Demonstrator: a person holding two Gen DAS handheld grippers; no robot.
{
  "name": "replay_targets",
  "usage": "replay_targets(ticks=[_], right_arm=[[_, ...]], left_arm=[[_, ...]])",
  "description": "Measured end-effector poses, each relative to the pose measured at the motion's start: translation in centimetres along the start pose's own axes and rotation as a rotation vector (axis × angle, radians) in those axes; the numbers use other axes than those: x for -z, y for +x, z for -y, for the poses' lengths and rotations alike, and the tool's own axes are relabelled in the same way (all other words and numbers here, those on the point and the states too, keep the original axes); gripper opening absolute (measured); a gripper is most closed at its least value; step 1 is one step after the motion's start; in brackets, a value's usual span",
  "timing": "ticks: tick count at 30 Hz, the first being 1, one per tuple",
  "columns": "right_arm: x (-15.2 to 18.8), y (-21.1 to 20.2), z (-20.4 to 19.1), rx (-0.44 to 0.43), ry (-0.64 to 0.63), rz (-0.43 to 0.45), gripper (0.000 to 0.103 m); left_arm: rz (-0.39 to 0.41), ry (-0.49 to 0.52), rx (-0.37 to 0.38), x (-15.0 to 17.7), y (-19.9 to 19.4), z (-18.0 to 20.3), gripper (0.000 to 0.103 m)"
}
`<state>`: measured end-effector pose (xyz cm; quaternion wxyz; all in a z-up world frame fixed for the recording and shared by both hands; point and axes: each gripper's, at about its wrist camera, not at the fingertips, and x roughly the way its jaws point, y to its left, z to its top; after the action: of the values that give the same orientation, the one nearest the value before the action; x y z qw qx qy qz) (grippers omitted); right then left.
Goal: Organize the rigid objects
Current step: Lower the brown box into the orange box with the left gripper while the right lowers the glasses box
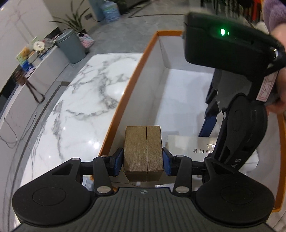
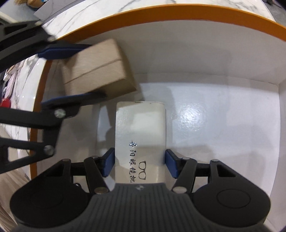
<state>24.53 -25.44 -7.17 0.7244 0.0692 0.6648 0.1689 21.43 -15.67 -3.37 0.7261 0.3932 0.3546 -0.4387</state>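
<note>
The left gripper (image 1: 143,159) clamps a brown box (image 1: 143,151) above the orange-rimmed box (image 1: 125,100). To its right, the right gripper (image 2: 139,165) grips a white glasses case (image 2: 140,135) inside that box.

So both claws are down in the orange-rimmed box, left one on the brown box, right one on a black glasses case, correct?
Not quite: the glasses case in the right claw is white, as the right wrist view shows. The left claw does grip the brown box in the orange-rimmed box.

Bench (image 1: 75,114): glossy veined marble. Brown box (image 1: 143,151): matt, fine-ribbed, probably textured card. White case (image 2: 141,135): smooth, semi-gloss. Orange-rimmed tray (image 2: 196,100): matt walls, glossy floor. Claw pads (image 2: 109,164): matt blue rubber.
</note>
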Motion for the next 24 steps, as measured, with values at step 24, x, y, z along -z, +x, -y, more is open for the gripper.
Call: replay_targets(ticks=[24], right_arm=[[3.3,-1.5,1.6,-0.125,0.190,-0.047,0.045]], left_arm=[[0.104,-0.600,-0.158,3.2,-7.6,-2.1,0.054]])
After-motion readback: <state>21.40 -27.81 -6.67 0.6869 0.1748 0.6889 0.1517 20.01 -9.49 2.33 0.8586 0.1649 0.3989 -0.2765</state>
